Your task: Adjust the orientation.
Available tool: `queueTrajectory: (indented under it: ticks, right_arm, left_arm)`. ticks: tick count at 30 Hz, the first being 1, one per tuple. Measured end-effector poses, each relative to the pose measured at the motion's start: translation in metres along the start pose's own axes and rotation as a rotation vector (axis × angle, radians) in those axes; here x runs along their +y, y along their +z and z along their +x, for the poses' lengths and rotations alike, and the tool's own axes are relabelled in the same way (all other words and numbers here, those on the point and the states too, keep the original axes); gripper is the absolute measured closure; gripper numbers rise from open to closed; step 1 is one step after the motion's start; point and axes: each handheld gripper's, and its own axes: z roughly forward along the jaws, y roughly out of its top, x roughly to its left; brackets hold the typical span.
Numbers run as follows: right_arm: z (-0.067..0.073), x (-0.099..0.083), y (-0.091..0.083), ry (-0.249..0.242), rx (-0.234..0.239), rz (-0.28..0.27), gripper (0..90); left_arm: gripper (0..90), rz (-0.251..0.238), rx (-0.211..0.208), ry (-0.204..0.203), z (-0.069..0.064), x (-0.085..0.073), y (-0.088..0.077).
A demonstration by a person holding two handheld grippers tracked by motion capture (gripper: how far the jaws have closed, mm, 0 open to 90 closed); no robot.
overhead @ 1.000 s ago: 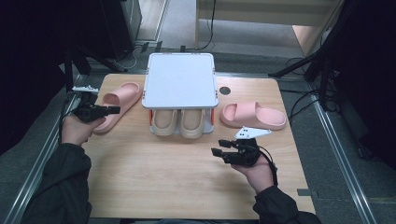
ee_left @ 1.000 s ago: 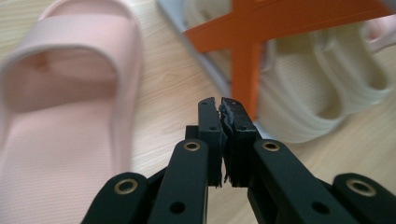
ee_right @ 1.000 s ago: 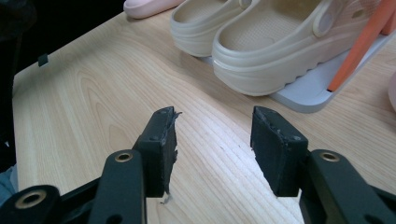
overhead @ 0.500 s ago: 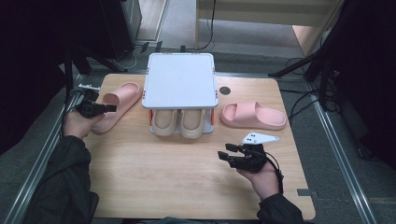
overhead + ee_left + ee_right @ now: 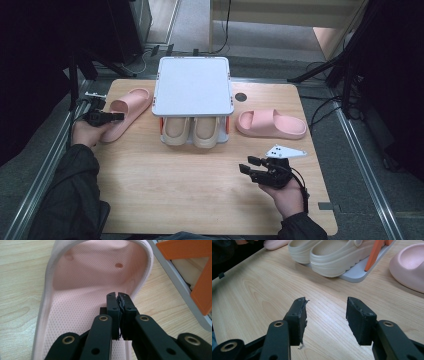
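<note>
1. Forearms in dark sleeves come in from the near edge of the wooden surface (image 5: 190, 200), one on each side.
2. The left hand (image 5: 85, 134) is at the far left edge, and its tongs (image 5: 117, 116) point to the right. They are over the heel end of a pink slipper (image 5: 125, 112).
3. In the left gripper view those left tongs (image 5: 118, 296) are pressed fully together with nothing between them, just above the slipper's dotted insole (image 5: 75, 315).
4. The right hand (image 5: 290, 197) rests near the front right, and its tongs (image 5: 248, 165) point left over bare wood.
5. The right tongs (image 5: 326, 312) stand wide apart and empty.
6. A small rack (image 5: 194, 85) with a white top sits at the middle back, and a pair of beige clogs (image 5: 192, 131) is on its lower shelf.
7. A second pink slipper (image 5: 270, 124) lies just right of the rack.
</note>
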Motion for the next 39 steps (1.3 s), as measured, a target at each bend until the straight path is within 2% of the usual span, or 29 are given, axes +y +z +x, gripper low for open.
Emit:
queueTrajectory:
  ticks: [3,9,12,16,24,27,28,31,36,37,39]
  right_arm:
    - [0.000,0.000,0.000,0.000,-0.001,0.003,51.3]
    - [-0.002,0.001,-0.001,0.008,-0.007,-0.002,51.3]
    - [-0.001,0.001,0.001,0.006,-0.002,0.003,51.3]
    - [-0.001,0.001,0.002,0.003,-0.001,0.003,51.3]
    - [-0.003,0.002,0.001,0.009,-0.008,-0.011,51.3]
    - [-0.002,0.002,0.002,0.008,-0.005,-0.007,51.3]
    - [-0.002,0.002,0.003,0.007,-0.001,-0.004,51.2]
    - [-0.002,0.003,0.005,0.004,0.000,-0.003,51.2]
    - [-0.002,0.005,0.006,0.003,0.007,-0.003,51.2]
    - [-0.002,0.006,0.008,0.000,0.012,-0.001,51.2]
    - [-0.002,0.007,0.010,-0.004,0.018,0.001,51.3]
  left_arm:
    - [87.8,0.011,-0.014,-0.010,-0.003,0.002,0.002]
    - [87.9,0.037,-0.012,0.029,-0.019,0.006,0.008]
    - [87.5,0.046,-0.037,0.030,-0.025,0.008,0.012]
    - [88.3,0.045,-0.034,0.036,-0.031,0.009,0.015]
    - [88.4,0.037,-0.059,0.013,-0.040,0.013,0.023]
    - [87.8,0.025,-0.091,-0.014,-0.041,0.014,0.025]
    - [86.4,0.022,-0.084,-0.010,-0.041,0.015,0.025]
    - [84.6,0.006,-0.074,-0.013,-0.042,0.017,0.020]
    - [78.3,-0.014,-0.057,-0.013,-0.042,0.018,0.002]
    - [73.3,-0.017,-0.052,-0.010,-0.043,0.019,-0.002]
    - [69.0,-0.036,-0.039,-0.007,-0.042,0.018,-0.015]
